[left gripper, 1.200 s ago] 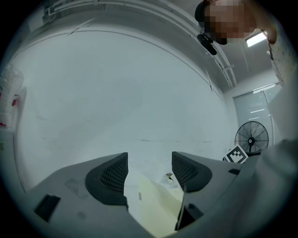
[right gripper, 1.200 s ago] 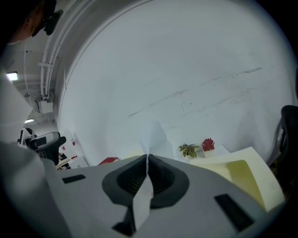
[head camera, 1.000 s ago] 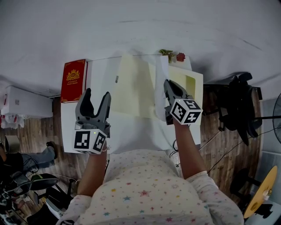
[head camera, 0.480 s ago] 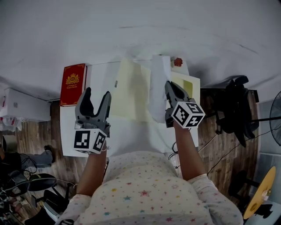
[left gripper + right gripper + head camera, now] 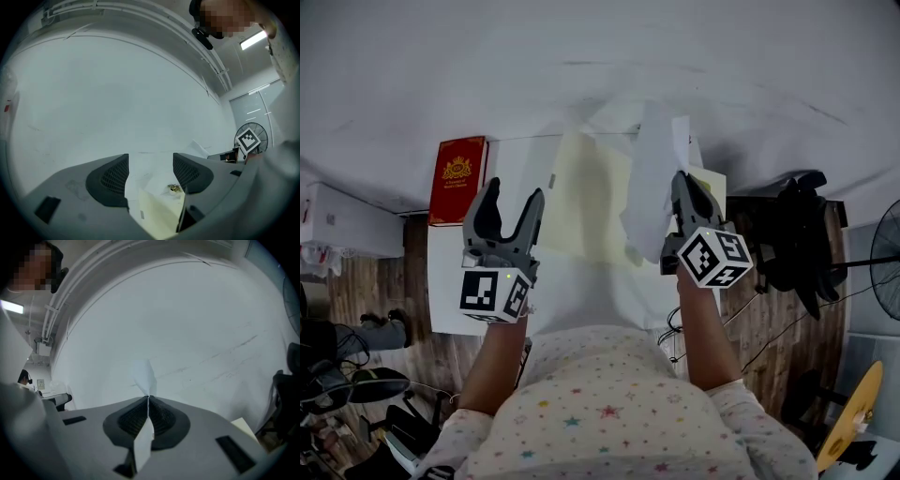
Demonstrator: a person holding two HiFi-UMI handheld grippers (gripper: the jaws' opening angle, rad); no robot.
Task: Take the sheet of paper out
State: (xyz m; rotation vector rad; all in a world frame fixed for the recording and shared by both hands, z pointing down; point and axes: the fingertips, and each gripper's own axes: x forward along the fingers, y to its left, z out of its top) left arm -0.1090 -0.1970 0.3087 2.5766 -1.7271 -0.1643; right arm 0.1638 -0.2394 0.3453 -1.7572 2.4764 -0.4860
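Observation:
A white sheet of paper (image 5: 649, 178) hangs lifted above the table, pinched at its right edge by my right gripper (image 5: 687, 190). In the right gripper view the jaws are pressed together on the sheet of paper (image 5: 146, 376), which sticks out above and below them. A pale yellow folder (image 5: 581, 192) lies open on the white table (image 5: 450, 281) under the sheet. My left gripper (image 5: 508, 202) hovers over the folder's left side, open, with nothing between its fingers (image 5: 108, 177). The folder (image 5: 161, 215) shows below its jaws.
A red book (image 5: 457, 178) lies at the table's left end. A small flower ornament (image 5: 174, 188) stands at the far side. A yellow-framed board (image 5: 712, 183) sits behind the right gripper. A black chair (image 5: 802, 244) stands to the right, a fan (image 5: 886, 253) beyond.
My right gripper has risen and moved slightly right with the sheet, pulling it up off the open folder. The left gripper has stayed in place, open.

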